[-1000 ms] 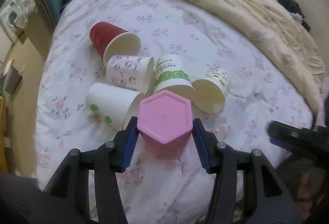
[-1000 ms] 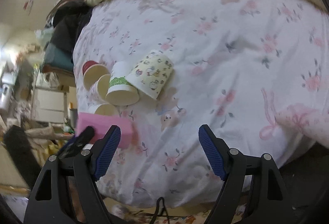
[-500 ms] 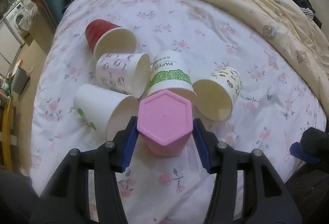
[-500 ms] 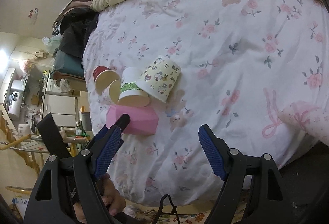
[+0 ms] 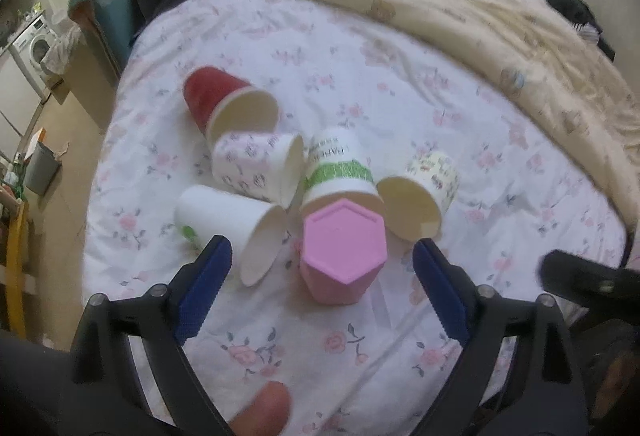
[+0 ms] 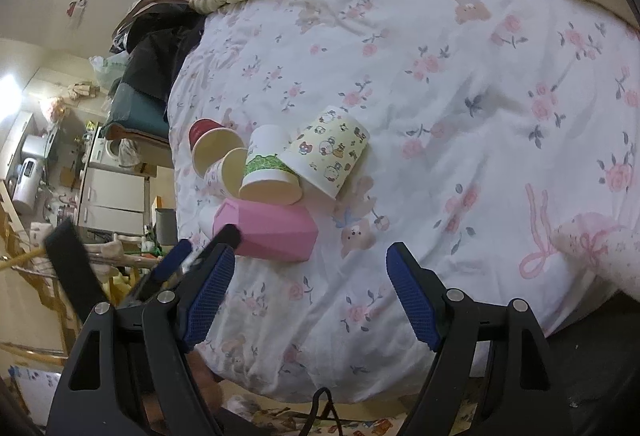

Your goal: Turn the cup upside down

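A pink hexagonal cup (image 5: 342, 250) stands upside down on the floral bed sheet (image 5: 400, 108), flat base up. It also shows in the right wrist view (image 6: 268, 232). My left gripper (image 5: 320, 290) is open, its blue pads apart on either side of the cup and clear of it. My right gripper (image 6: 308, 292) is open and empty, above the sheet to the right of the cup. The left gripper's fingers (image 6: 176, 264) show at the lower left of the right wrist view.
Several paper cups lie on their sides behind the pink cup: a red one (image 5: 224, 104), a patterned one (image 5: 256, 164), a white one (image 5: 228, 224), a green-banded one (image 5: 340, 172) and a cartoon-printed one (image 5: 420, 196). A cream quilt (image 5: 480, 16) covers the far side. The bed edge drops off at the left.
My left gripper has opened and let go of the pink cup, which now stands free on the sheet. The gripper has drawn back a little. The right gripper stays open.
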